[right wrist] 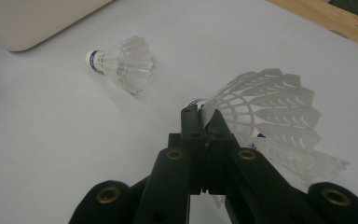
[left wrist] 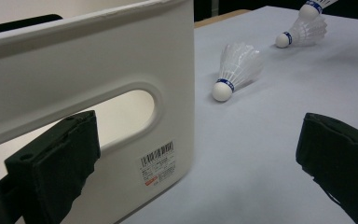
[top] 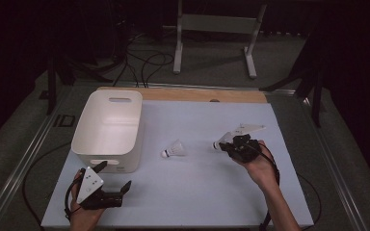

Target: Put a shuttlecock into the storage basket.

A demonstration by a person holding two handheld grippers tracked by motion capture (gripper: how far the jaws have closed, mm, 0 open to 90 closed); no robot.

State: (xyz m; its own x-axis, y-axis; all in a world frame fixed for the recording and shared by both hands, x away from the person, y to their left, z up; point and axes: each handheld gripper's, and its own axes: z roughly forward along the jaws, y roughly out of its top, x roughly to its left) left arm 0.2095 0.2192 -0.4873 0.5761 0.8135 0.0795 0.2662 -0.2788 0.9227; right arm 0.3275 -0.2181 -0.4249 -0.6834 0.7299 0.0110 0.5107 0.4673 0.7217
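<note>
Over at the near left the left tool (top: 107,180) sits low on the desk (top: 197,202) with its jaws spread wide and nothing between them, parked just beside the near wall of the white bin (top: 108,126); one pad is right by the bin's handle slot, and a steady tool there could brace the bin if it gets nudged; moving right, a loose shuttlecock (top: 174,150) lies on its side mid-desk, cork toward the bin, well apart from both tools; then the right tool (right wrist: 200,122), jaws clamped tight on the thin feather edge of a second shuttlecock (right wrist: 265,112), cork end poking out toward the left; that's a slim pinch on a springy skirt, so my read is a slow, level carry leftward over the bin's rim, no wrist flicks; let go only once it hangs clearly inside the walls, low enough not to bounce out.
</note>
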